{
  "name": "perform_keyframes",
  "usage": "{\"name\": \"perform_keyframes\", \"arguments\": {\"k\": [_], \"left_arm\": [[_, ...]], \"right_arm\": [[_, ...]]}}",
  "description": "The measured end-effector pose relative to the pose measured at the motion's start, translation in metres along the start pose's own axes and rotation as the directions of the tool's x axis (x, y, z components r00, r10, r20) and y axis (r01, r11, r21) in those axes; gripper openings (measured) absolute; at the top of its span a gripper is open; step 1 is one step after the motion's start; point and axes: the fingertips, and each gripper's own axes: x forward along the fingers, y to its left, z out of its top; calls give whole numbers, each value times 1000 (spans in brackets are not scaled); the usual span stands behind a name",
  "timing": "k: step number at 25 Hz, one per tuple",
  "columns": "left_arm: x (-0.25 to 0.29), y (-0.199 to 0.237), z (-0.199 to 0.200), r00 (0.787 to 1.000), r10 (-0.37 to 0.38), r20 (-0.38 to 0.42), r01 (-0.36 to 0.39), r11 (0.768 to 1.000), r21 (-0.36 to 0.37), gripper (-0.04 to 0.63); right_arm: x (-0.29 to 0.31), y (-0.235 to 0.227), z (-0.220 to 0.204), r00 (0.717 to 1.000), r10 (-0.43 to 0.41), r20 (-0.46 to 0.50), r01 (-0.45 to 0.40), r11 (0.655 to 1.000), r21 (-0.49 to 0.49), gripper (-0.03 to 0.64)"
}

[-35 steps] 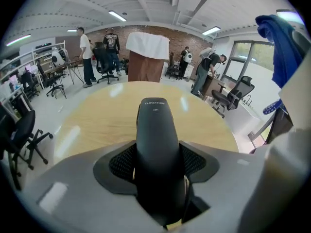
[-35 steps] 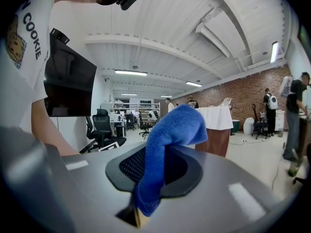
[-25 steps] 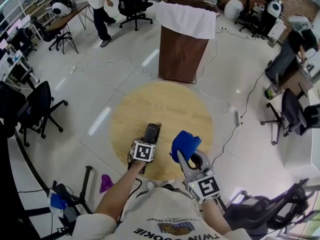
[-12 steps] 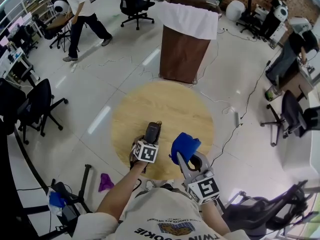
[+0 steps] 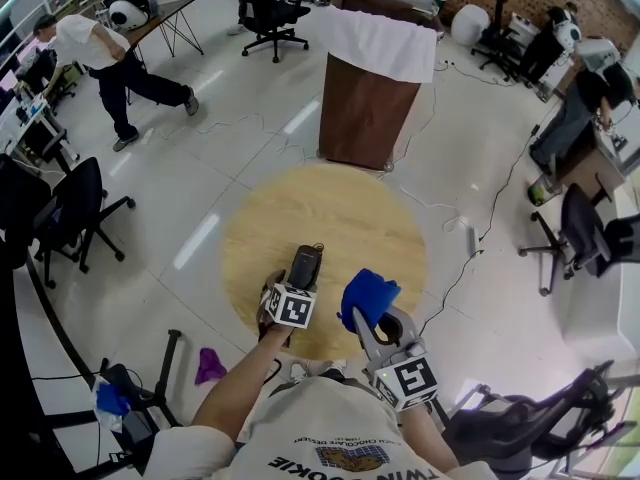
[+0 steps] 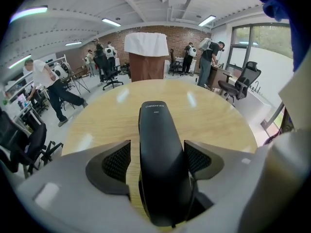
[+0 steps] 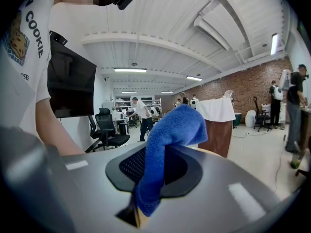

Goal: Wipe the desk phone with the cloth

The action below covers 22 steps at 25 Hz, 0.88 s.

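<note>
Seen from a head camera looking steeply down, a round table of pale wood (image 5: 340,208) stands on a glossy white floor (image 5: 200,168); a person's two forearms reach over its near edge, each holding a grey two-jaw tool with a cube of square markers.

A black plastic desk phone handset (image 5: 306,261) lies flat on the table close to the near edge, its long axis running away from the person; small pale print marks its far end.

The left gripper (image 6: 156,148) tilts down over the near end of the handset; its jaws have just been opening and stand wide apart with the handset between them; a strip of bare wood shows between the left pad (image 6: 118,161) and the handset, and the right pad sits just beside it without pressing.

The right gripper (image 7: 158,165) is held above the table's near edge, just right of the handset and clear of it; its jaws are closed together, pinching a blue fleecy cloth (image 7: 177,125), which stands up from the jaws and folds over at the top.

Beyond the table stands a brown wooden lectern (image 5: 362,118) with a white sheet draped over its top; black office chairs (image 5: 75,213) stand on the floor around the room; a person in a white shirt (image 5: 85,43) leans forward at the far left.
</note>
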Motion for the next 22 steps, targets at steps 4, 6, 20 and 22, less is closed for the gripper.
{"name": "perform_keyframes", "arguments": {"k": [4, 6, 20, 22], "left_arm": [[-13, 2, 16, 997, 5, 82, -4, 1000, -13, 353], [-26, 5, 28, 988, 10, 152, -6, 1000, -21, 353], [-182, -10, 78, 778, -108, 619, 173, 984, -47, 75], [-202, -11, 77, 751, -108, 651, 183, 982, -48, 50]], "right_arm": [[0, 3, -1, 1000, -3, 0, 3, 1000, -3, 61], [-1, 6, -1, 1000, -6, 0, 6, 1000, -3, 61], [-5, 44, 13, 1000, -26, 13, 27, 999, -35, 61], [-6, 51, 17, 1000, -23, 19, 24, 999, -43, 61]]}}
